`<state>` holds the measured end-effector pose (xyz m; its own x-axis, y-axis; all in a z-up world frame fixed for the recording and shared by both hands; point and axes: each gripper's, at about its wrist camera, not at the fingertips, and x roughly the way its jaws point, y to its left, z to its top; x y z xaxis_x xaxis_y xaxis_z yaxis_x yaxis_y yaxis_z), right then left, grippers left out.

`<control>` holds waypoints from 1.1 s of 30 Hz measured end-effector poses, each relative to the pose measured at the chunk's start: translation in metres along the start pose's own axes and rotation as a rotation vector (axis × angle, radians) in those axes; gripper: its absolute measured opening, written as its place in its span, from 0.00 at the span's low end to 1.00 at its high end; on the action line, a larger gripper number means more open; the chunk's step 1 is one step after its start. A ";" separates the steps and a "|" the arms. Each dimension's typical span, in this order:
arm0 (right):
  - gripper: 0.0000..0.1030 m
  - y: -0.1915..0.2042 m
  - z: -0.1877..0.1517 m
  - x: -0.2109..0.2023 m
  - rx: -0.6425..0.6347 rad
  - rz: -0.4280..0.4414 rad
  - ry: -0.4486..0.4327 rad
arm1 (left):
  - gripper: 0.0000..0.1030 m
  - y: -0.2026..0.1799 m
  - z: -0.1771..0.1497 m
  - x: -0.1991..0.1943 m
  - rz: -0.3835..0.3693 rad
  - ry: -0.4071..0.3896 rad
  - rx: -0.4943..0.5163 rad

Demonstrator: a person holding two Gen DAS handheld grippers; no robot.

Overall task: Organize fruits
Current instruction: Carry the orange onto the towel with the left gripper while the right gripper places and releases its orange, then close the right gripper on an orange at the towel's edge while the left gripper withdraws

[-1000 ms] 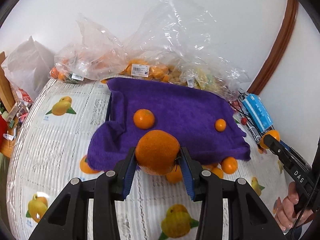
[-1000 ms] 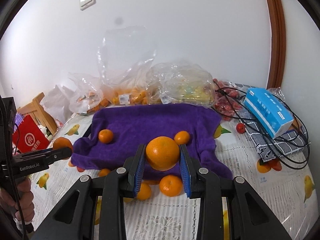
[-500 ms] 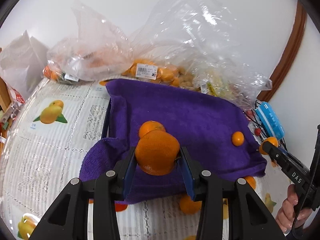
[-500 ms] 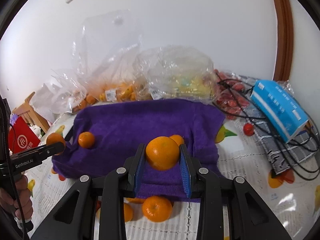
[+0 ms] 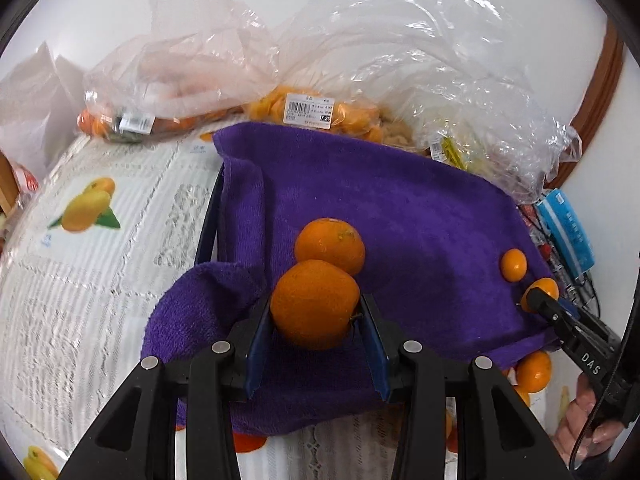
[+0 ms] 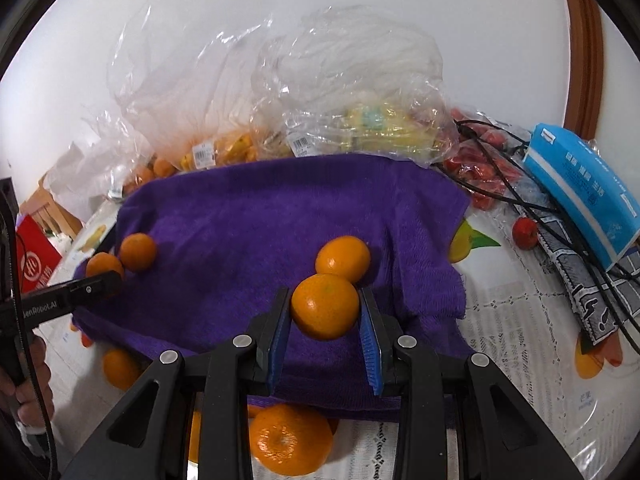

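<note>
Left wrist view
- Left gripper [image 5: 316, 322]: lower centre of frame, blue pads pressed on both sides of a large orange [image 5: 315, 304], clamped on it.
- Large orange: low centre, over the purple towel [image 5: 420, 216]; whether touching the cloth cannot be told.
- Second orange [image 5: 330, 245]: on the towel, just above and behind the held one.
- Small orange [image 5: 513, 265]: right part of the towel, near its edge.
- Right gripper [image 5: 538, 298]: entering from the right edge, tips closed on another orange, mostly hidden.
- Person's hand [image 5: 588, 420]: lower right corner, around the handle.
- Plastic bags [image 5: 304, 80]: top of frame, behind the towel, holding fruit with price labels.
- Tablecloth [image 5: 100, 280]: left side, printed with yellow fruit.

Right wrist view
- Right gripper [image 6: 325, 312]: lower centre, pads gripping a mid-size orange [image 6: 325, 306].
- Mid-size orange: centre, above the towel's [image 6: 260, 220] near part.
- Neighbouring orange [image 6: 343, 260]: on the towel, just behind the held one.
- Left gripper [image 6: 106, 278]: left edge, tips closed on an orange [image 6: 104, 265], beside another orange [image 6: 137, 251] on the towel.
- Loose orange [image 6: 291, 438]: bottom centre, on the tablecloth below the towel's edge.
- Blue box [image 6: 580, 192]: right side, over black cables [image 6: 520, 208].
</note>
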<state>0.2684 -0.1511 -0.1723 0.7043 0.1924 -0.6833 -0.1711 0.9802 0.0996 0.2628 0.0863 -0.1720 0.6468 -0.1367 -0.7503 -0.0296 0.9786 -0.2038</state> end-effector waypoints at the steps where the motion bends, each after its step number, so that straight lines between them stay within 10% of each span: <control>1: 0.32 -0.001 -0.001 0.001 0.000 -0.001 0.005 | 0.39 -0.001 0.000 0.001 0.001 0.003 0.003; 33: 0.46 0.019 -0.047 -0.036 0.038 -0.009 0.058 | 0.56 0.015 -0.037 -0.057 0.029 0.000 -0.006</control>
<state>0.2069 -0.1419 -0.1797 0.6648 0.1814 -0.7247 -0.1377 0.9832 0.1198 0.1968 0.1030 -0.1555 0.6457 -0.1083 -0.7559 -0.0528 0.9812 -0.1857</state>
